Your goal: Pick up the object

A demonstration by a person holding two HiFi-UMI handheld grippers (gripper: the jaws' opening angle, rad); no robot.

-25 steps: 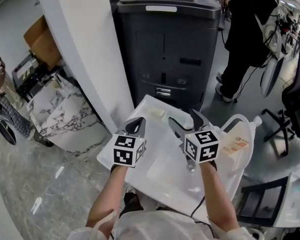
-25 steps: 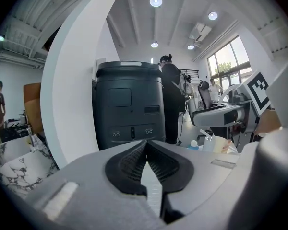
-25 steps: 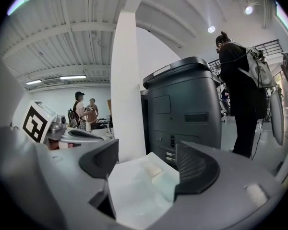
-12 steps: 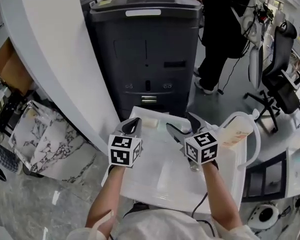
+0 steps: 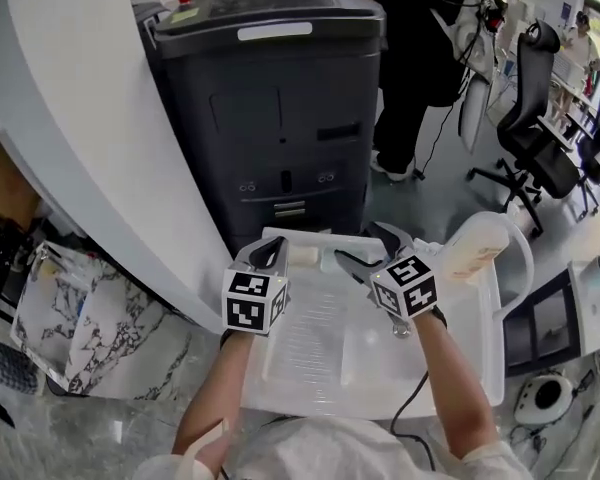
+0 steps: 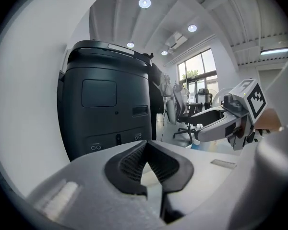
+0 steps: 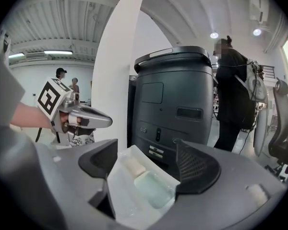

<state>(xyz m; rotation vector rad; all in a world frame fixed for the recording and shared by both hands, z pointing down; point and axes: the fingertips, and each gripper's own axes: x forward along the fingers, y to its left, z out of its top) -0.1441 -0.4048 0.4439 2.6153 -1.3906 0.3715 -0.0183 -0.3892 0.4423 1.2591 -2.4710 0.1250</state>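
Over the white tray (image 5: 320, 353) I hold my left claw (image 5: 265, 255) closed on nothing and my right claw (image 5: 364, 247) wide open. A pale block (image 5: 302, 256) lies at the tray's far edge.

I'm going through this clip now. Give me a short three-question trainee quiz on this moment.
1. True or false: the right gripper is shut on the small beige block.
2. What stands just beyond the white tray? A) dark grey machine B) wooden shelf C) red cart
3. Fill in: the left gripper has its jaws ____.
Key: 1 false, its jaws stand apart with nothing gripped; 2 A; 3 together.
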